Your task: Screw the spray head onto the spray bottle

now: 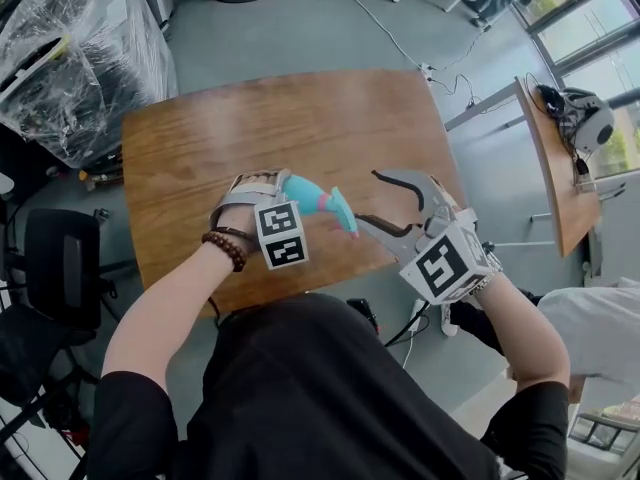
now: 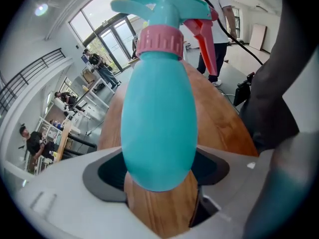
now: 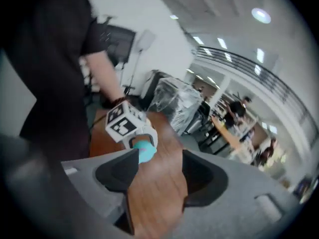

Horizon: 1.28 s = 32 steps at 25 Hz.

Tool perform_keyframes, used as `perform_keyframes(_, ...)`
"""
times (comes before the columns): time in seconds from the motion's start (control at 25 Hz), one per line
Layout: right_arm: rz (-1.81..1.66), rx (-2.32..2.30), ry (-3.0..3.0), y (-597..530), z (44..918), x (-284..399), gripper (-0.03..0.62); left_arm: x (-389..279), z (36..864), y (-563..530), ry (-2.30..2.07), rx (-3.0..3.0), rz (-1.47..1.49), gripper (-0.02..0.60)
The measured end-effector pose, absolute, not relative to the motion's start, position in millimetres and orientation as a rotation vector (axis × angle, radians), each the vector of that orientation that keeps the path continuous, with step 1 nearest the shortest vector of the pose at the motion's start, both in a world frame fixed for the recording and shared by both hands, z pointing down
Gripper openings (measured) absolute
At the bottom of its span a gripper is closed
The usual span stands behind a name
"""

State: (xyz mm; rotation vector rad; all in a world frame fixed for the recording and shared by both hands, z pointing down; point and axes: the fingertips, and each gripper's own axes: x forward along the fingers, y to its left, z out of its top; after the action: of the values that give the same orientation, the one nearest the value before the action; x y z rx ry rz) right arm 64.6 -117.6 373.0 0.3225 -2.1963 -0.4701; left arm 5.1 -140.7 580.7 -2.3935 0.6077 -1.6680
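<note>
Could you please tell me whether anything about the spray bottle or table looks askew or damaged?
Nothing stands out. The left tool grips the spray bottle; the spray head sits straight on it, pink collar level. The right tool is open and empty. No spill shows on the table.

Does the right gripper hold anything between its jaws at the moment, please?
No, the right gripper has its jaws wide apart, and only the table shows through the gap between them.

Floor: we see grey flooring [image 1: 330, 28] | Furniture: we face a brown wooden table [image 1: 250, 138], black chair [image 1: 62, 268] left, second desk [image 1: 558, 183] right | Light: we note tall windows [image 2: 107, 36], ceiling lamps [image 3: 261, 15]
</note>
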Motion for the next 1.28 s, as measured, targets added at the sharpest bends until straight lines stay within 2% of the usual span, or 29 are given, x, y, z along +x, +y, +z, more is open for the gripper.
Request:
perform_keyframes(0.24, -1.385, -0.159, -1.619, -76.4, 415.6, 67.2, 0.259, 14.9, 581.2, -120.5, 0.345, -2.437, -1.662, 0.408)
perform_keyframes(0.48, -1.621, -0.412, -1.445, -52.5, 447.4, 63.5, 0.261, 26.2, 581.7, -96.7, 0.091, -2.433, -1.659, 0.409)
perform_keyframes(0.68, -1.619, -0.526, -1.407, -40.6, 472.6, 66.7, 0.254, 38.7, 580.8, -83.9, 0.009, -2.425, -1.638, 0.410)
perform_keyframes(0.8, -1.612, -0.540, -1.406, -37.5, 480.6, 68.5, 0.191, 44.1, 580.6, -80.5, -0.007, -2.419, -1.627, 0.408)
perform_keyframes(0.88, -1.591, -0.522, -1.425, -37.1, 482.1, 67.3, 0.127, 45.9, 581.6, -79.8, -0.002, -2.417, -1.621, 0.408)
perform_keyframes(0.92, -1.562, -0.502, -1.449, -37.8, 482.1, 66.4, 0.124, 46.2, 582.4, -80.3, 0.008, -2.418, -1.621, 0.408)
perform_keyframes(1.08, -1.310, -0.332, -1.627, -50.7, 476.5, 61.0, 0.123, 48.2, 582.6, -89.9, 0.102, -2.434, -1.611, 0.408)
perform_keyframes(1.28, -0.834, -0.082, -1.855, -75.9, 478.3, 60.3, 0.123, 46.3, 580.5, -110.2, 0.280, -2.446, -1.589, 0.408)
